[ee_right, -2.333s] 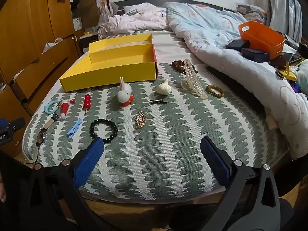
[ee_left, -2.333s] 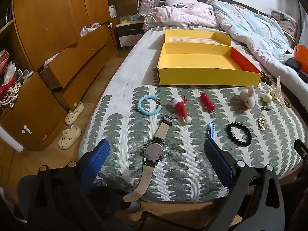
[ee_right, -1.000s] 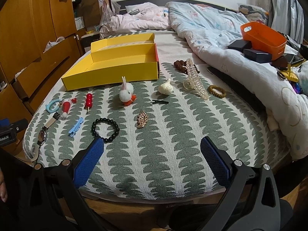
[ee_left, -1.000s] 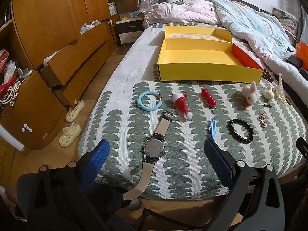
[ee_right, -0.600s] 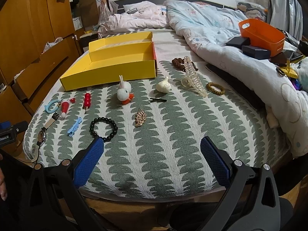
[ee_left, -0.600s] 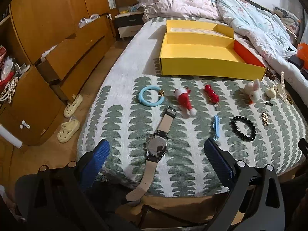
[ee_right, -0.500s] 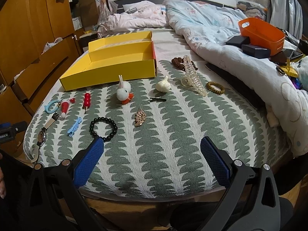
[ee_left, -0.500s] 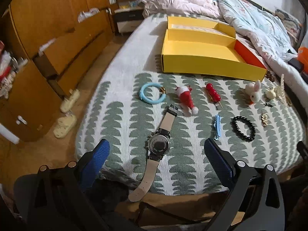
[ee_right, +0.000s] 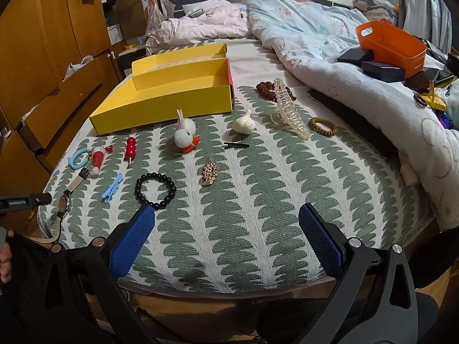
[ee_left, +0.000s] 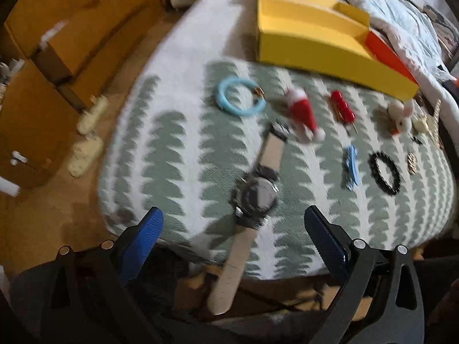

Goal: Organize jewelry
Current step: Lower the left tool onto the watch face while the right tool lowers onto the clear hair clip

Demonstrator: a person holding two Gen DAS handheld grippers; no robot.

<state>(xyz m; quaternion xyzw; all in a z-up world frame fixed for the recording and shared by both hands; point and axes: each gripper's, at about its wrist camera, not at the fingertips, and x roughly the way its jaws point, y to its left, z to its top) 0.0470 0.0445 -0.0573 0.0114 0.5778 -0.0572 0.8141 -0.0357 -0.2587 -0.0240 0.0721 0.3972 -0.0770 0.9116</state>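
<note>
Jewelry lies spread on a green-patterned bedspread. A wristwatch with a beige strap hangs over the bed's front edge, just ahead of my open left gripper. Behind it are a blue bangle, a red santa clip, red beads, a blue clip and a black bead bracelet. My right gripper stands open near the front edge, close to the black bracelet and a gold brooch. An open yellow box sits further back.
A bunny toy, a white charm, a clear hair claw and a brown bead bracelet lie to the right. A duvet and an orange basket fill the right side. Wooden drawers stand left.
The left gripper has tilted down and moved closer over the watch, and its view is motion-blurred. The right gripper has barely moved. Both stay open.
</note>
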